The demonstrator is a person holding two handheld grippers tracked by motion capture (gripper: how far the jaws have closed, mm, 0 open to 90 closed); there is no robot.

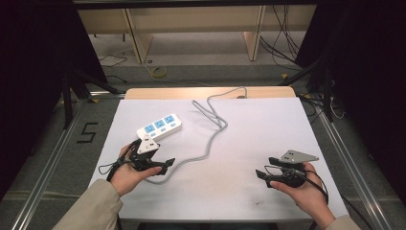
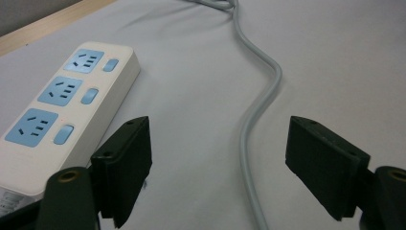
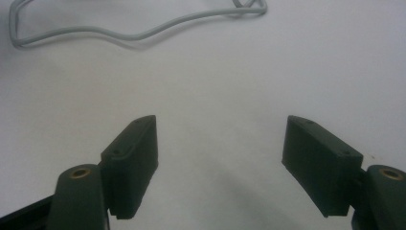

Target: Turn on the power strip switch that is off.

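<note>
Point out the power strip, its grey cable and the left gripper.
power strip (image 2: 72, 103), left gripper view, top face by the middle switch.
grey cable (image 2: 261, 103), left gripper view, on the bend.
left gripper (image 1: 165, 166), high view, between the jaw tips.

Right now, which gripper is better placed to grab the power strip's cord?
Left, probably. The left gripper is open beside the power strip, with the grey cord running between its fingers. The right gripper, also open, faces bare table.

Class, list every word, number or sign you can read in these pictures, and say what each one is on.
"5": black tape figure on the grey floor left of the table.
White three-socket power strip: small marking at its near end, too blurred to read.
No other text.
</note>
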